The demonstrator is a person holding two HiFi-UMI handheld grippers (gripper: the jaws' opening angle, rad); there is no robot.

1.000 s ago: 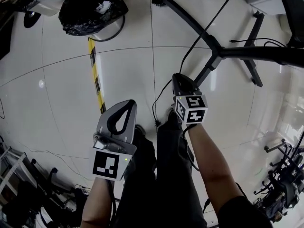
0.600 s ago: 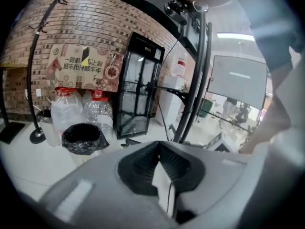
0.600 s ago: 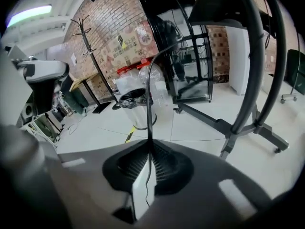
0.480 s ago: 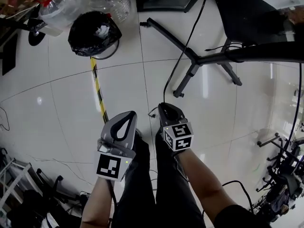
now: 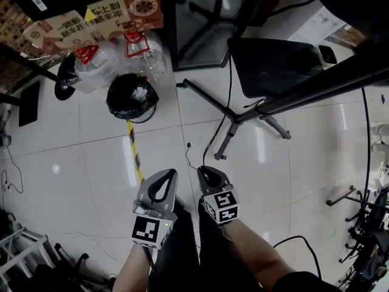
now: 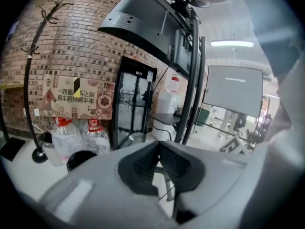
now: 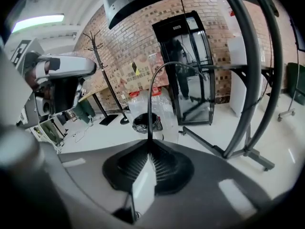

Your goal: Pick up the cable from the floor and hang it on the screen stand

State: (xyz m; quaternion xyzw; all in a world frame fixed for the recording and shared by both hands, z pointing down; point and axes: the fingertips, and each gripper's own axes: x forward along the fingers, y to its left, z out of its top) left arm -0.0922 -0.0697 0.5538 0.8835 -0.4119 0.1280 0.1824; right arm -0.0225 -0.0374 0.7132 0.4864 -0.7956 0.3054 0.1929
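A thin black cable [image 7: 149, 104] rises from between the jaws of my right gripper [image 7: 149, 142], which is shut on it, and arcs up to the right. In the head view the same cable [image 5: 229, 84] runs from my right gripper [image 5: 206, 170] up past the black legs of the screen stand [image 5: 226, 115]. A short loose end [image 5: 188, 154] hangs near the gripper. My left gripper [image 5: 166, 174] sits beside it, shut and holding nothing. The stand's posts [image 7: 252, 80] stand close on the right. The left gripper [image 6: 158, 146] faces the posts [image 6: 193, 80] and the screen [image 6: 143, 18].
A black bin bag [image 5: 130, 96] and two large water bottles [image 5: 146, 53] stand at the back left. A yellow-black tape strip [image 5: 135, 154] runs along the floor. A coat rack base [image 5: 64, 84] and a dark chair [image 5: 273, 62] are nearby. More cables and stands lie at the right edge.
The head view has pulled back and tipped up, so both grippers sit lower in the frame. The right gripper has kept its hold on the cable while moving back from the stand's legs.
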